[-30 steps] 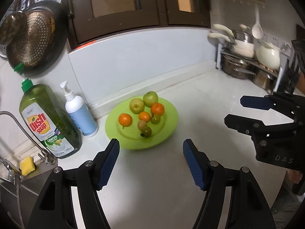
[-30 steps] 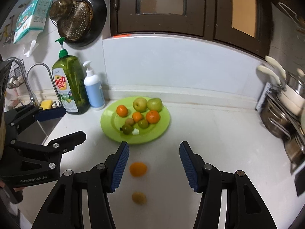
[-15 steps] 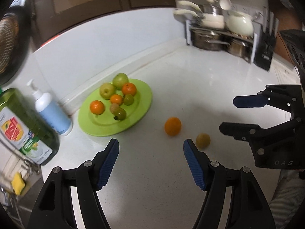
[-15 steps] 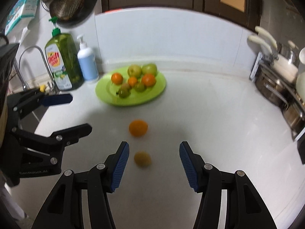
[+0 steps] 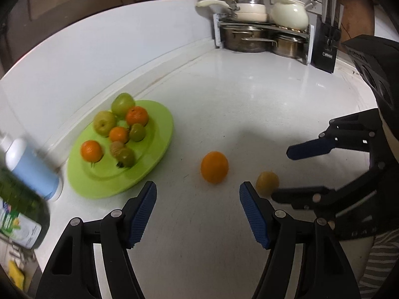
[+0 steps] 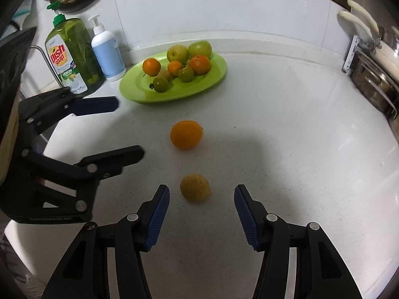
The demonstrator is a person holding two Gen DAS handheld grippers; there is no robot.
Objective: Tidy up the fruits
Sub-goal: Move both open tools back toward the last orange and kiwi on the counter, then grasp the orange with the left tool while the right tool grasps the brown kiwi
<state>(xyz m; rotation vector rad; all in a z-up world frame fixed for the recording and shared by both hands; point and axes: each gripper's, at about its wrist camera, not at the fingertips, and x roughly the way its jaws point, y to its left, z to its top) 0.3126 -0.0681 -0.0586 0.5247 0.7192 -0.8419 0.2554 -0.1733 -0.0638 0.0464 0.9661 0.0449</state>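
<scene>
Two black, blue-padded grippers hover over a white kitchen counter, both spread wide and holding nothing. A round orange fruit and a smaller yellow fruit lie loose on the counter, apart from the lime-green oval plate piled with fruit. The right gripper sits just behind the yellow fruit; the left gripper faces the orange.
</scene>
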